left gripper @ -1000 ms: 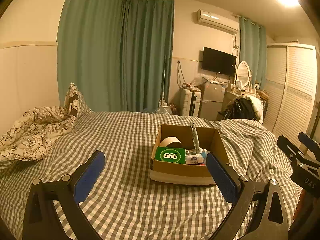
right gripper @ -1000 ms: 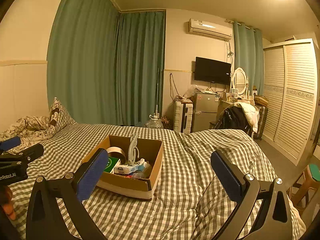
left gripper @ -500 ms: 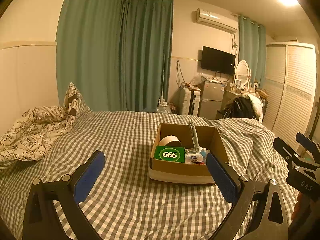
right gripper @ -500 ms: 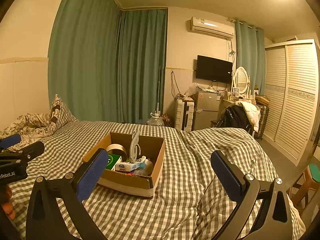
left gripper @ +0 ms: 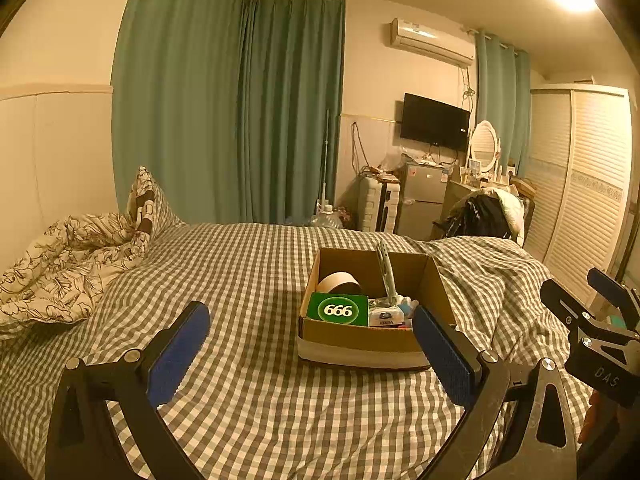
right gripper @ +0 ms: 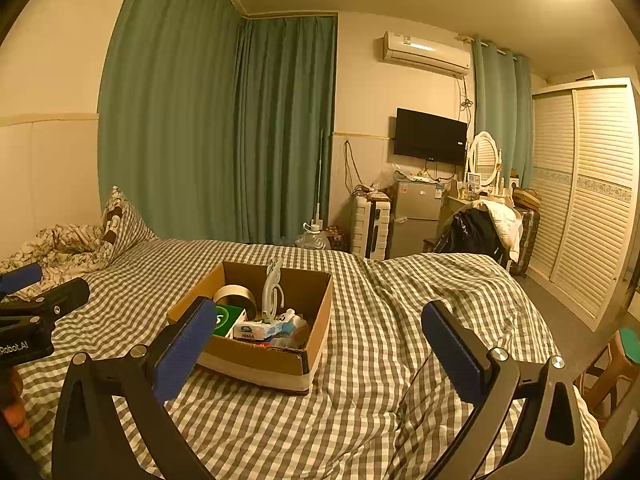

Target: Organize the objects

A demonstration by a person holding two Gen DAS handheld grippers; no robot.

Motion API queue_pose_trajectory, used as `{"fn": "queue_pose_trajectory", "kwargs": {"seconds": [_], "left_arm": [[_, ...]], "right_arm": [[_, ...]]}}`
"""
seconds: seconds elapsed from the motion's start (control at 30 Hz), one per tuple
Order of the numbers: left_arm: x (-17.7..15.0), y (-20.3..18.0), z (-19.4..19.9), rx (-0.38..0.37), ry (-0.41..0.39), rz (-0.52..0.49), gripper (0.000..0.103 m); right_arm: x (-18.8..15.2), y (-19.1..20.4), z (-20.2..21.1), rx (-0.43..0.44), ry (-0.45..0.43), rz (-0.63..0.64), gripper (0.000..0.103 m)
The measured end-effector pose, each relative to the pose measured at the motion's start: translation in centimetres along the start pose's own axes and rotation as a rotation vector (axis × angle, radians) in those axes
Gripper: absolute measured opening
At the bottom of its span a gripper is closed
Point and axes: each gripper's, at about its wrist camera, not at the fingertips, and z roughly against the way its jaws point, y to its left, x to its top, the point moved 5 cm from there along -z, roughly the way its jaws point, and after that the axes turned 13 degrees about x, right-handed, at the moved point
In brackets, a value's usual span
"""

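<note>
An open cardboard box (left gripper: 360,338) sits on the checked bed (left gripper: 248,272); it also shows in the right wrist view (right gripper: 256,356). Inside are a green "666" box (left gripper: 338,309), a tape roll (left gripper: 338,281), a tissue pack (left gripper: 385,317) and an upright white hanger-like item (right gripper: 273,288). My left gripper (left gripper: 310,354) is open and empty, above the bed just short of the box. My right gripper (right gripper: 316,342) is open and empty, to the right of the box and a little back from it.
A crumpled floral duvet (left gripper: 60,264) and a pillow (left gripper: 150,204) lie at the bed's left. Beyond the bed stand a suitcase (right gripper: 370,226), a small fridge (right gripper: 414,216), a chair with clothes (right gripper: 480,224) and a slatted wardrobe (right gripper: 588,184). A stool (right gripper: 616,364) stands at the right.
Both grippers have drifted slightly; the box sits a little lower and nearer in the right wrist view. Both stay open and empty.
</note>
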Motion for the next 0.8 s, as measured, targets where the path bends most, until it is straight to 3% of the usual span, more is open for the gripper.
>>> {"fn": "queue_pose_trajectory", "kwargs": {"seconds": [0.8], "left_arm": [[0.07, 0.77, -0.05, 0.008, -0.005, 0.015, 0.103]], "right_arm": [[-0.37, 0.09, -0.34, -0.004, 0.012, -0.003, 0.103]]}}
